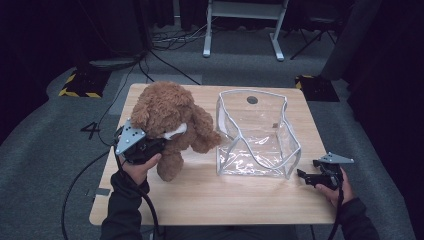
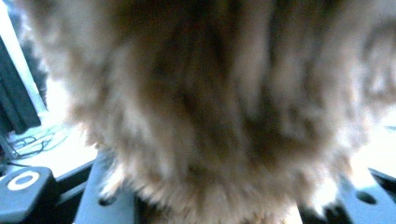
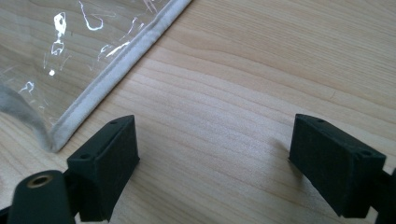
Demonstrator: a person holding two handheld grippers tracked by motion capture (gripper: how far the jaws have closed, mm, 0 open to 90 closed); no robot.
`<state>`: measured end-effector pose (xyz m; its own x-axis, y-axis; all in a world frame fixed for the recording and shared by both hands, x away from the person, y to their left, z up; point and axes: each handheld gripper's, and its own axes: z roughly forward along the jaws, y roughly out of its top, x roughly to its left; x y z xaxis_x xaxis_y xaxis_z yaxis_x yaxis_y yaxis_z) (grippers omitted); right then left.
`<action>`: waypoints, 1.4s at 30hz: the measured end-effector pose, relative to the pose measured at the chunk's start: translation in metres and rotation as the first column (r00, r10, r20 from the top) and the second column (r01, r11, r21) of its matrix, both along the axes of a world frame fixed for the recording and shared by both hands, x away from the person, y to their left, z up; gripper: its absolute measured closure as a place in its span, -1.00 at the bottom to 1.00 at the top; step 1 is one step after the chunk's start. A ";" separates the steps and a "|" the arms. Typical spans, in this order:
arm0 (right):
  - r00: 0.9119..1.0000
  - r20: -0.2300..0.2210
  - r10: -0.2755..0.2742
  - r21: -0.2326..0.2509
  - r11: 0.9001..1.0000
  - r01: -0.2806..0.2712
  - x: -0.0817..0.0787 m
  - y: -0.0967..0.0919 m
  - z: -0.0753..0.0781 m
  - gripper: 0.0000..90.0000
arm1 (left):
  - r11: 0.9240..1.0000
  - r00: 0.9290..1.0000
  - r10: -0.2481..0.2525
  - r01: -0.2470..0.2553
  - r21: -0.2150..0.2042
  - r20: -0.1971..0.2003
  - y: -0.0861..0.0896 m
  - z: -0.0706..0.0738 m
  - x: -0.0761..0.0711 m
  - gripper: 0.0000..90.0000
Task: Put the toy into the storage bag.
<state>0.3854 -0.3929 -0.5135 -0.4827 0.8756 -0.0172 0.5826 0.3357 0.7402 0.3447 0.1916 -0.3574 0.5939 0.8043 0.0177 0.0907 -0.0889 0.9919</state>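
One teddy bear [image 1: 167, 120], one clear bag [image 1: 257, 132]

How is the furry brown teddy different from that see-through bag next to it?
The teddy bear is brown, furry and opaque; the clear bag is transparent plastic with pale piping, so the wood shows through. The bear is clamped by the left gripper; nothing holds the bag, and the right gripper sits open near its corner. The bear is plump and stuffed, the bag hollow with an open top. Both are on the wooden table.
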 end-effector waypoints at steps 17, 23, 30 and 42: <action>1.000 0.000 0.000 0.000 1.000 0.000 0.000 0.000 0.000 -0.66 | 0.999 0.999 0.002 0.000 -0.050 0.047 -0.015 0.040 0.017 0.15; 1.000 0.000 0.000 0.000 1.000 0.000 0.000 0.000 0.000 -0.66 | 0.999 0.998 -0.001 0.004 -0.045 0.067 -0.021 0.056 0.021 0.15; 1.000 0.000 0.001 0.000 1.000 -0.001 0.000 0.000 0.000 -0.66 | 1.000 0.996 -0.005 0.008 -0.029 0.089 -0.031 0.077 0.025 0.15; 1.000 0.001 0.001 -0.001 1.000 -0.001 0.000 0.000 0.000 -0.66 | 0.999 0.991 -0.044 0.044 0.003 0.123 -0.066 0.118 0.034 0.15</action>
<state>0.3856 -0.3930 -0.5136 -0.4837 0.8750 -0.0182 0.5815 0.3368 0.7406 0.3782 0.1260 -0.2391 0.6217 0.7777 0.0931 -0.0363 -0.0901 0.9953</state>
